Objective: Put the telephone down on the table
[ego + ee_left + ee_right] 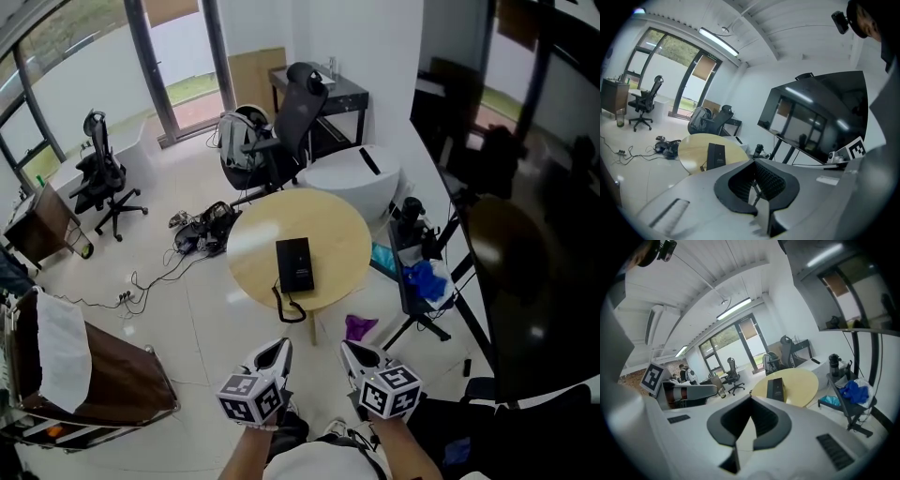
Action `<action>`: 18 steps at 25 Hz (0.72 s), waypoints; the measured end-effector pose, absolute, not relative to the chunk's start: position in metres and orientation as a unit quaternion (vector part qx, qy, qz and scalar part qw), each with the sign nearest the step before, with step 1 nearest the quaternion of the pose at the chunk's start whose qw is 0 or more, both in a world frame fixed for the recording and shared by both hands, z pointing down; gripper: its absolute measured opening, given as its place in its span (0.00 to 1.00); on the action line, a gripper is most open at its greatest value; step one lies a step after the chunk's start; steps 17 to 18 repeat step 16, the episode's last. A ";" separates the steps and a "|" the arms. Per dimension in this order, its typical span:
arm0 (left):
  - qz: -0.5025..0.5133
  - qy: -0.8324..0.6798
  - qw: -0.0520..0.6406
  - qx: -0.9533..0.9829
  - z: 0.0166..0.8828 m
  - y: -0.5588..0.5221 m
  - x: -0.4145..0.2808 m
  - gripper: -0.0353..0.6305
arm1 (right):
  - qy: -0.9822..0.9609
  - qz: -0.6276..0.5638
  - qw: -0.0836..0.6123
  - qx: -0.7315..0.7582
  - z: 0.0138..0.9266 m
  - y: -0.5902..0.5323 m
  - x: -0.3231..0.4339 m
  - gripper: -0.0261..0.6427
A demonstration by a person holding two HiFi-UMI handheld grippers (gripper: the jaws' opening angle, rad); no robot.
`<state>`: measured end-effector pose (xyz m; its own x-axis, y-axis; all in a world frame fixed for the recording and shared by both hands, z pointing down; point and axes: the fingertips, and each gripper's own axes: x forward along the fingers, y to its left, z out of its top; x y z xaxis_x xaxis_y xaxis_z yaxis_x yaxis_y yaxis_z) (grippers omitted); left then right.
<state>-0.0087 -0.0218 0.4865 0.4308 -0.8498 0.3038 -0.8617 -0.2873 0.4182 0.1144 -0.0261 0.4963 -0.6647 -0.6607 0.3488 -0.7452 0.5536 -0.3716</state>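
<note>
Jaws of both the left gripper (278, 352) and the right gripper (354, 354) are clenched on nothing, well apart from the black telephone (294, 264), which lies flat on the round wooden surface (337, 234). Its cord (287, 307) loops over the near edge, so a gripper snagging it could drag the telephone to the floor (206, 314).

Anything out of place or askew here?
The telephone lies flat on the round table, but its cord dangles over the near edge. A purple object lies on the floor beside the table.
</note>
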 end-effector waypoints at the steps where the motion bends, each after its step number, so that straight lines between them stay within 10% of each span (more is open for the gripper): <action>1: 0.009 -0.534 0.268 0.802 0.485 -0.020 -0.007 0.05 | -0.879 0.249 0.080 0.399 0.493 -0.026 0.115 0.06; 18: -0.018 -0.539 0.257 0.802 0.468 -0.020 -0.008 0.05 | -0.888 0.206 0.094 0.400 0.474 -0.026 0.115 0.06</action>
